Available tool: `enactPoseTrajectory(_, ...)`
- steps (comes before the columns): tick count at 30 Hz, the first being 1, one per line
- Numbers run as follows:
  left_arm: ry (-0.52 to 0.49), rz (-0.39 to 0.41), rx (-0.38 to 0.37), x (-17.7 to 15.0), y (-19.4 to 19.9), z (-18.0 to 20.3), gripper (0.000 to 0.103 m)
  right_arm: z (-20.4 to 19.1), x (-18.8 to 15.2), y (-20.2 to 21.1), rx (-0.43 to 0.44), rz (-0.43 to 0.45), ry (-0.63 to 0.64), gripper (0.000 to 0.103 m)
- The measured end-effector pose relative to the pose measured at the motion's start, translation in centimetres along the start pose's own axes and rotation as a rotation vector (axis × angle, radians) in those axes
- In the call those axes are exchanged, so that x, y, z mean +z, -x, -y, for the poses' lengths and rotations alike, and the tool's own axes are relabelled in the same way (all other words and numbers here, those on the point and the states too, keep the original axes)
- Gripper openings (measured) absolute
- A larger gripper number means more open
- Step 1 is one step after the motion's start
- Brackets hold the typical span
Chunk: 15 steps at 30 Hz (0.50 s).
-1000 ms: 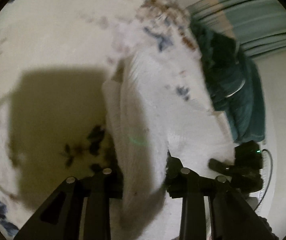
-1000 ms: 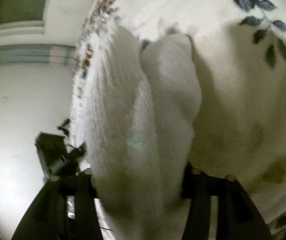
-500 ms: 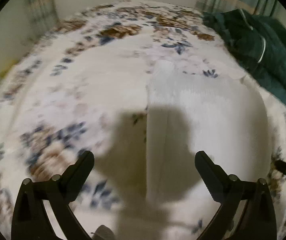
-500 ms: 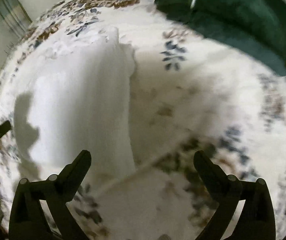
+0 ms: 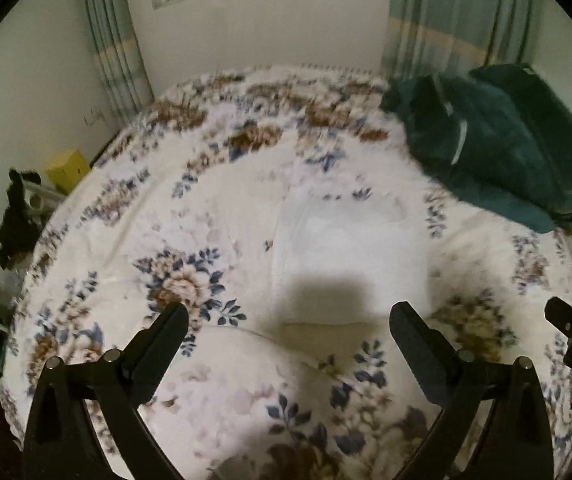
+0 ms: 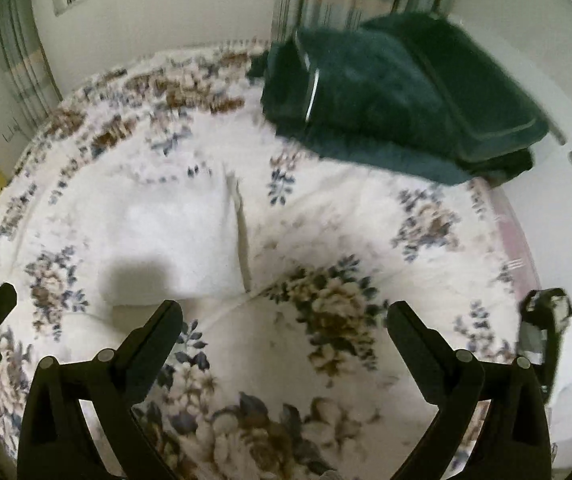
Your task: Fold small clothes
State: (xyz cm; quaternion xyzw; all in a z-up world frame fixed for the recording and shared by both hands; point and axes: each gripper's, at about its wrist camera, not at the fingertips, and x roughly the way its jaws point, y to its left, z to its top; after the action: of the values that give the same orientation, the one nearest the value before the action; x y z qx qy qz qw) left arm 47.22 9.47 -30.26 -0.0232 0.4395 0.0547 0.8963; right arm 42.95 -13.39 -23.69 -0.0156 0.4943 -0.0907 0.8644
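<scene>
White garment (image 5: 350,248): lies folded flat on bed (image 5: 213,208), twelve o'clock of both.
Left gripper (image 5: 288,320): wide, empty.
Right gripper (image 6: 283,316): wide, empty, fold looks finished.

My right gripper (image 6: 285,312) is hovering wide apart over the floral bedspread (image 6: 326,308), the folded white cloth (image 6: 173,240) lying far-left.

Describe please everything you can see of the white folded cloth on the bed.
The white cloth is a small, soft, knit-looking piece, folded into a rough rectangle with stacked layers showing along one edge. It lies flat on the floral bedspread, which alone touches it. A dark shadow covers its near end. Both grippers, left and right, are open and apart from it.
</scene>
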Motion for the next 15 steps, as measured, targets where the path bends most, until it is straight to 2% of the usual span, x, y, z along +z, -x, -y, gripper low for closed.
enactPoseTrajectory(8,0.023,0.061,-0.02,-0.9,13.1,0.2,0.103,2.5,-2.2,16.5,-0.005,0.146,-0.002,0.103)
enactPoseTrajectory(15,0.033,0.139,-0.015,-2.1,22.3,0.0,0.103,4.4,-5.3,27.1,0.036,0.21,-0.006,0.103)
